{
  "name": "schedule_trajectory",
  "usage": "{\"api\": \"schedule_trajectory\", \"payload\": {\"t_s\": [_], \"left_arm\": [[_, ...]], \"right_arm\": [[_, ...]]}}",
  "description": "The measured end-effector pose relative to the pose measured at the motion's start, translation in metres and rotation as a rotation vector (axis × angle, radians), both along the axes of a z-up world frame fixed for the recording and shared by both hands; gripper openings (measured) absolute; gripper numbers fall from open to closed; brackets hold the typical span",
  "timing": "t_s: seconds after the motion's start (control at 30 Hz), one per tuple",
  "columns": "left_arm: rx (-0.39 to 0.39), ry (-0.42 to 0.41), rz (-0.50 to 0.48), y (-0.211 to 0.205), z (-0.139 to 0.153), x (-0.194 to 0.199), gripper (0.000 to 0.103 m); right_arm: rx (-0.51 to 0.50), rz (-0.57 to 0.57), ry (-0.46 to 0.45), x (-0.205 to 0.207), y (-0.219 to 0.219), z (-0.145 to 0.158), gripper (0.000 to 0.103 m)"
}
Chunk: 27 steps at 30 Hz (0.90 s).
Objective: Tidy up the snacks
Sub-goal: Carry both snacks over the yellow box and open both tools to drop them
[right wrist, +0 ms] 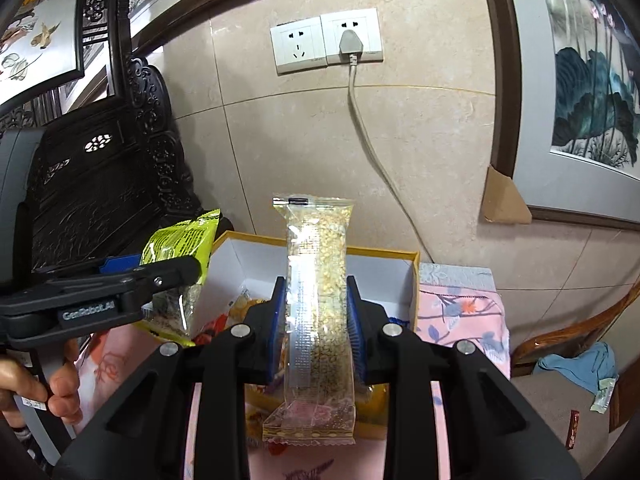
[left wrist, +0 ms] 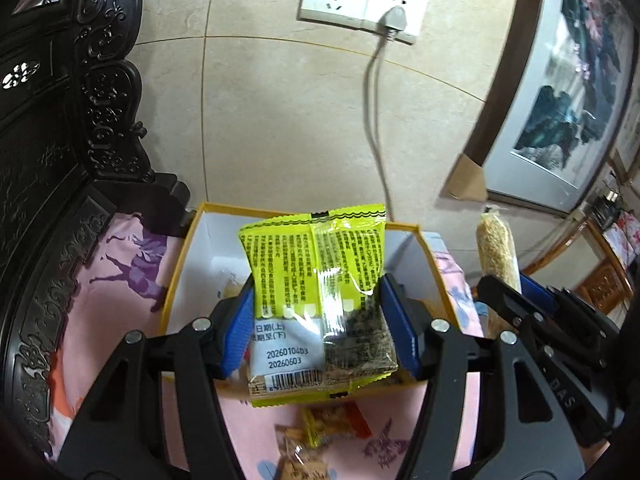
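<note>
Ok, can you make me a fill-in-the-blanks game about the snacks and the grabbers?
1. The left gripper holds a packet whose colour is ____.
2. The right gripper holds a clear bar filled with ____.
3. Both snacks hang over a box that is white inside and ____ outside.
4. On the wall, ____ plug sits in the sockets.

Missing words: yellow; grains; yellow; one

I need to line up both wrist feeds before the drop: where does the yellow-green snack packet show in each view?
Left wrist: yellow-green snack packet centre frame, clamped by the left gripper, above the yellow-rimmed box.
Right wrist: same packet at left, beside the box.
Shared landmark: wall socket with the grey plug.
</note>
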<state>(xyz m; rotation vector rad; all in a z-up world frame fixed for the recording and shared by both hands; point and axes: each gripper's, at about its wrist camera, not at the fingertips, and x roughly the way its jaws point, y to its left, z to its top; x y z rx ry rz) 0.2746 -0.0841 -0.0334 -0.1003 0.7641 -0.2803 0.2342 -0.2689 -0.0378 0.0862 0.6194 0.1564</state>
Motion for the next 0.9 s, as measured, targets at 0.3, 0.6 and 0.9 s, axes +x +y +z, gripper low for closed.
{"api": "schedule_trajectory", "payload": {"t_s": [0.3,0.6,0.9], "left_arm": [[0.033,0.004,0.080,0.007,-0.011,0.031,0.078],[0.027,0.008,0.129,0.027,-0.011,0.004,0.090],[0.066,0.044,0.153,0.044,-0.042,-0.053,0.099]], "right_arm": [[-0.041,0.008,0.000,0.019,0.012,-0.008,0.051],[-0.005,0.005,0.018,-0.010,0.002,-0.015,0.058],[-0.068,0.045,0.167,-0.067,0.004,-0.065,0.060]]}}
